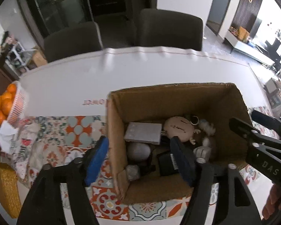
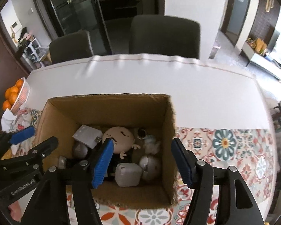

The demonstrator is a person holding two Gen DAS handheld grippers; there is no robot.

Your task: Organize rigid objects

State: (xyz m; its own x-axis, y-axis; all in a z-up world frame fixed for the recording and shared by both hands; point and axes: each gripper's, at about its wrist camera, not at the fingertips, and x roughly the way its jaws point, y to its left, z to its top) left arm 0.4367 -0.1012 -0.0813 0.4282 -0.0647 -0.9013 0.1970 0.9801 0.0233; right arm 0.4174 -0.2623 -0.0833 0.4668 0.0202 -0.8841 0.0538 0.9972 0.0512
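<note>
Left wrist view. My left hand-held gripper (image 1: 138,161) hangs wide open and empty, straddling the left wall of the cardboard box (image 1: 174,101): one blue pad outside the box, the other inside. Risk, as I judge it: closing or dropping from here would pinch or crumple that wall, or drag the box across the surface (image 1: 121,71). Inside the box: grey flat case (image 1: 143,132) at far left, beige round plush (image 1: 179,128) beside it, black block (image 1: 167,164) nearer me, small silvery cube (image 1: 132,171) at the near-left corner. Basket of oranges (image 1: 6,103) well left of the box.

Right wrist view. My right hand-held gripper (image 2: 142,161) is likewise wide open, holding nothing, spanning the box's right wall (image 2: 168,131); same pinching risk. In the box: grey rounded block (image 2: 128,174) and grey sphere (image 2: 151,166) nearest me. They look hard, smooth and crowded; I judge that a pad could slip off the sphere.
</note>
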